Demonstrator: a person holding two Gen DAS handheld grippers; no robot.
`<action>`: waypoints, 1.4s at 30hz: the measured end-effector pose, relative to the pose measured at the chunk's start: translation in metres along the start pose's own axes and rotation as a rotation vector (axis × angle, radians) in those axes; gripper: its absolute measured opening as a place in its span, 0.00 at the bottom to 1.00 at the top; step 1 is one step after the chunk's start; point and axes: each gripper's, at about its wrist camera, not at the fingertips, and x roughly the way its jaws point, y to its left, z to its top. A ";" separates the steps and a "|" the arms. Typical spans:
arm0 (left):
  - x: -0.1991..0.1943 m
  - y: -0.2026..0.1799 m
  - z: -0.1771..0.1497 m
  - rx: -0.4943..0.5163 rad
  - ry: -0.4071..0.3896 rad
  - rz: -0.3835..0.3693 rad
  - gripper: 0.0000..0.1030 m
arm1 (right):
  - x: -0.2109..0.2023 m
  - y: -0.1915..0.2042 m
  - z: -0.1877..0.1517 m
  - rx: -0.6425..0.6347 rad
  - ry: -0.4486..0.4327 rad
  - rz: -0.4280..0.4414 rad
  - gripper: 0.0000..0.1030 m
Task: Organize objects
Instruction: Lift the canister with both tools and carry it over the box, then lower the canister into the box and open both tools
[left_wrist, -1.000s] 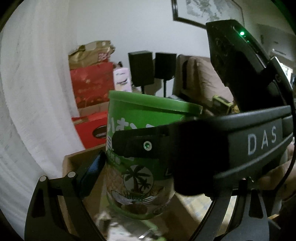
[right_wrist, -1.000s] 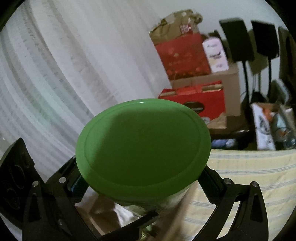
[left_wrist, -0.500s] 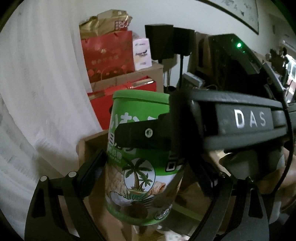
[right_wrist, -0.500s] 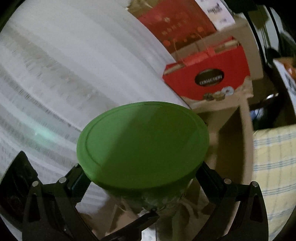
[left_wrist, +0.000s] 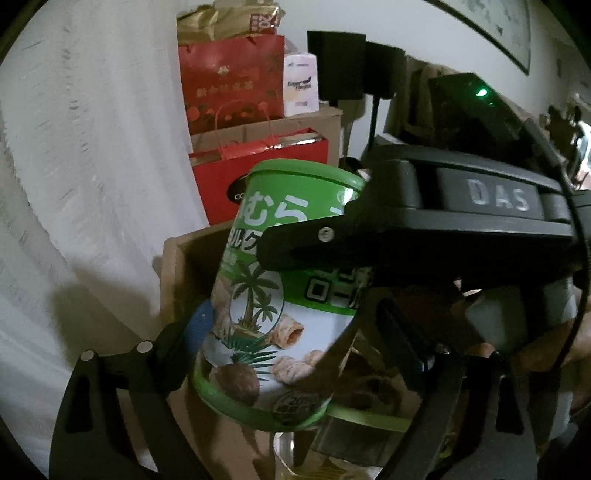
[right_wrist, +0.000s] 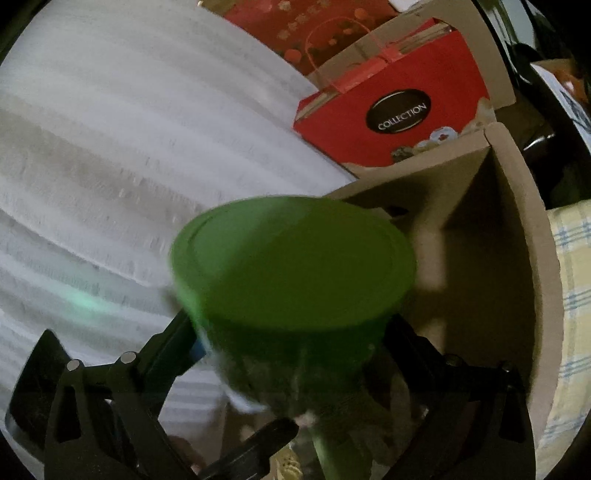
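A green snack can with a palm-tree label and a green lid hangs tilted over an open cardboard box. Both grippers hold it. My left gripper is shut on the can's lower body. My right gripper is shut on the can just under the lid; in the left wrist view its black finger crosses the label. The right wrist view is blurred.
A white curtain hangs at the left. Red gift bags and cardboard boxes stack behind the box. Black speakers stand further back. A yellow checked cloth lies right of the box. More items lie inside the box below the can.
Both grippers have carried the can toward and over the cardboard box, and the can has tipped to the right. The grip on it has not changed.
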 end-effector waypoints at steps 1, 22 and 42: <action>0.001 0.002 0.000 -0.004 0.000 0.003 0.87 | -0.003 0.003 -0.001 -0.014 0.000 -0.010 0.96; -0.009 0.010 -0.022 -0.059 0.025 0.052 0.86 | -0.060 0.019 -0.014 -0.164 -0.040 -0.178 0.98; -0.092 -0.045 -0.048 -0.144 -0.080 0.013 0.99 | -0.134 0.021 -0.083 -0.408 -0.122 -0.411 0.99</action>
